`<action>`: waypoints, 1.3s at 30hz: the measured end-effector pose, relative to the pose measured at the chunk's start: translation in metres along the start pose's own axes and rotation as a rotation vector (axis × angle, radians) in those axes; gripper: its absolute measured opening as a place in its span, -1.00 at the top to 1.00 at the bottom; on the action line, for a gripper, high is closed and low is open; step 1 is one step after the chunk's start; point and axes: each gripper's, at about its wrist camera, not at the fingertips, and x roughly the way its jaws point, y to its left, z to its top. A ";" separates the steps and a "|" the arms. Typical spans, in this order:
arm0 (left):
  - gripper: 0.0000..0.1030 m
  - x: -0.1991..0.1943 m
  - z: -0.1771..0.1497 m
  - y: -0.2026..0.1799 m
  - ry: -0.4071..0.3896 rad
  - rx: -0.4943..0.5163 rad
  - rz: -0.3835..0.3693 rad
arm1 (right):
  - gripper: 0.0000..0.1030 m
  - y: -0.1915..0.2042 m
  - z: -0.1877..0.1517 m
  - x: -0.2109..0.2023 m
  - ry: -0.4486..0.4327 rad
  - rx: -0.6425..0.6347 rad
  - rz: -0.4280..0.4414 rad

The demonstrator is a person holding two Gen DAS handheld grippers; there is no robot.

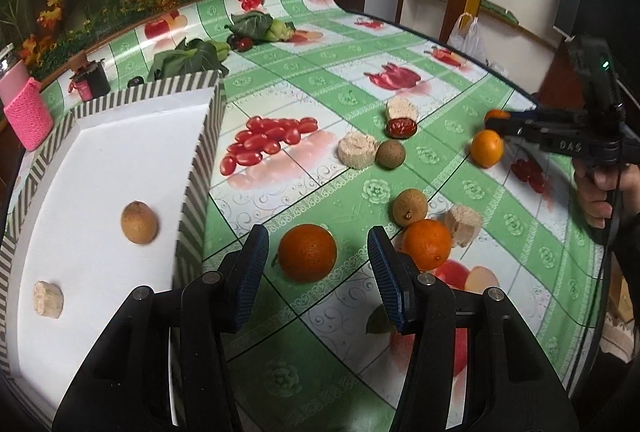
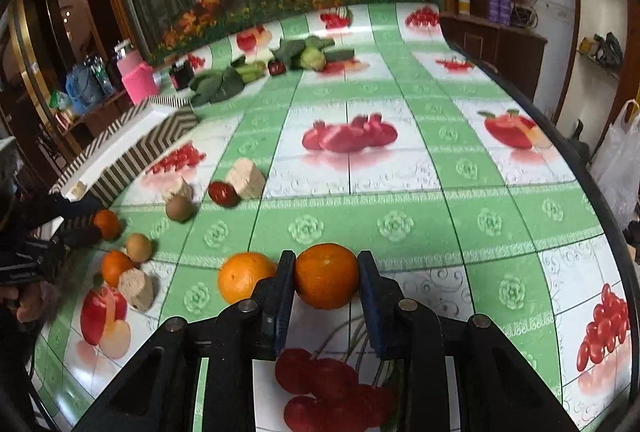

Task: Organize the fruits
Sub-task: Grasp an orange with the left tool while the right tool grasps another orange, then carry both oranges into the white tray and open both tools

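Blue-padded fingers of the left gripper (image 1: 316, 272) stood apart around an orange (image 1: 307, 252) on the tabletop (image 1: 500, 232), not yet touching it. Just left sat the striped tray (image 1: 192, 192), holding a longan (image 1: 139, 222) and a pale chunk (image 1: 48, 299). Farther right, the right gripper (image 2: 326, 282) looked clamped on a second orange (image 2: 327, 275). Picking seemed in hand; next, the left gripper would need to close before lifting toward the tray.
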 end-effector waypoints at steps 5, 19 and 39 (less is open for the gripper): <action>0.08 0.004 0.001 0.001 0.000 -0.008 0.012 | 0.41 0.004 0.002 0.003 0.000 -0.015 -0.028; 0.43 -0.018 0.002 0.010 -0.064 -0.067 -0.001 | 0.41 0.000 0.005 -0.003 -0.048 0.028 -0.079; 0.43 -0.056 0.001 0.067 -0.186 -0.312 0.050 | 0.41 0.060 0.046 -0.013 -0.134 -0.100 -0.061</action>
